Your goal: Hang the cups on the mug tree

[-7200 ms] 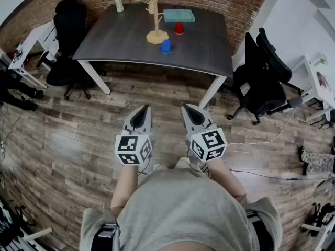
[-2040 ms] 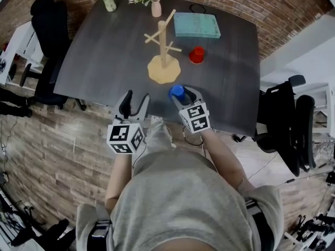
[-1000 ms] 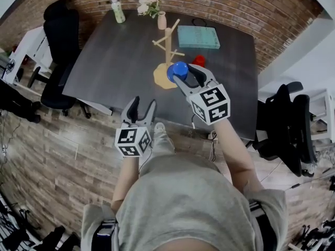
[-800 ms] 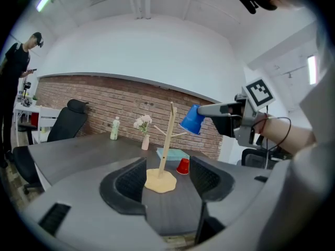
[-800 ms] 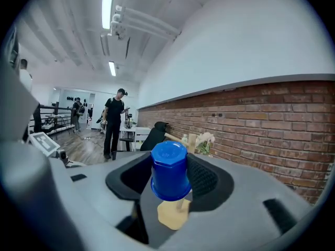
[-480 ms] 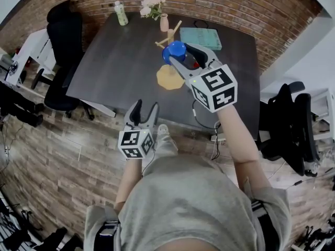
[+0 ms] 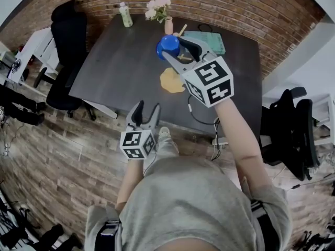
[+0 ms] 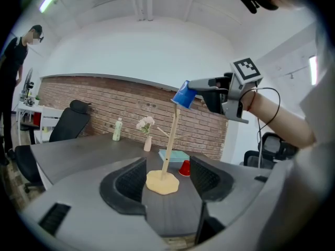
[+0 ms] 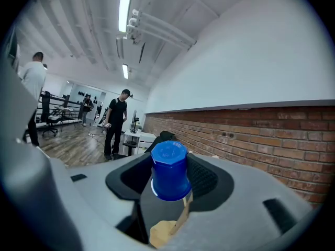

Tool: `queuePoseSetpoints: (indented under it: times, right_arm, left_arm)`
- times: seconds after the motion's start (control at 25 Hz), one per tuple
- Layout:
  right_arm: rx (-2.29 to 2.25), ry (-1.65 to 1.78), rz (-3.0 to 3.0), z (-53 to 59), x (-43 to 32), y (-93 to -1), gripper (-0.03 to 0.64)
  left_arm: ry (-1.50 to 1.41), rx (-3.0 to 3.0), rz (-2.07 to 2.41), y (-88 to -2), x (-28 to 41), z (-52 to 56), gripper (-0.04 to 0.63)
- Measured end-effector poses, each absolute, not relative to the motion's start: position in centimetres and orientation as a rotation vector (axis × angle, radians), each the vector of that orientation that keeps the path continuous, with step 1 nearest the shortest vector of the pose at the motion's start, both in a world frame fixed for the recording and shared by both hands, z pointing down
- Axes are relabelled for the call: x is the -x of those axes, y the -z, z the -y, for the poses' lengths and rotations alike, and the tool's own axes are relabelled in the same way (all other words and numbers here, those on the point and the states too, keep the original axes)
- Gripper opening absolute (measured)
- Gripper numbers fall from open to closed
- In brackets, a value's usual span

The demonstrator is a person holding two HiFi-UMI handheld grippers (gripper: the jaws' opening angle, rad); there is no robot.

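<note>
Right gripper (image 7: 180,51): jaws set wide and clamped on the blue cup (image 7: 168,45), which is held mouth-down.
Change: over two seconds the cup has risen from the table's (image 7: 120,61) near edge to just above the tip of the wooden mug tree (image 8: 168,145) — hanging looks close.
Left gripper (image 7: 145,111): jaws apart, empty, low by the table edge.
Remaining: the red cup (image 8: 185,168) sits upside down beside the tree's base.

Head view: mug tree (image 7: 172,80) shows only its base and one peg tip; the trunk is hidden behind the right gripper (image 7: 174,47) and blue cup (image 7: 167,43). The red cup (image 8: 185,168), just right of the tree's base, is also covered there. Right gripper view: cup hides the upper trunk; contact with the tree undeterminable.
</note>
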State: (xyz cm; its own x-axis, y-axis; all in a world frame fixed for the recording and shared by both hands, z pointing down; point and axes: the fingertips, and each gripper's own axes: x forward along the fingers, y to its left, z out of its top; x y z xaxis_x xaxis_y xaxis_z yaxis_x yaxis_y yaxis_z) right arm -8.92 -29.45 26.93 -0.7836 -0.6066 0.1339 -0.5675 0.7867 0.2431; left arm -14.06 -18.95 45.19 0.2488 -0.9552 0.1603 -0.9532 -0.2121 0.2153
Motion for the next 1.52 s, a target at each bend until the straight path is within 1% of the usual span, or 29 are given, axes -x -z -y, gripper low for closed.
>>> queuePoseSetpoints:
  times: [1.04, 1.24, 1.36, 1.52]
  right_arm:
    - [-0.937, 0.234, 2.675, 33.0, 10.4, -31.3, 0.224]
    - [-0.910, 0.210, 2.689, 32.8, 10.6, -31.7, 0.252]
    - [-0.896, 0.205, 2.698, 32.4, 10.7, -31.9, 0.282]
    - [-0.898, 0.208, 2.704, 32.1, 10.6, -32.0, 0.282]
  left_arm:
    - [-0.007, -2.233, 1.788, -45.4, 14.9, 20.4, 0.235]
    - [-0.007, -2.237, 1.785, -45.2, 14.7, 20.6, 0.235]
    - [-0.010, -2.243, 1.784, -45.3, 14.6, 20.6, 0.235]
    - [-0.017, -2.251, 1.776, -45.3, 14.4, 20.6, 0.235]
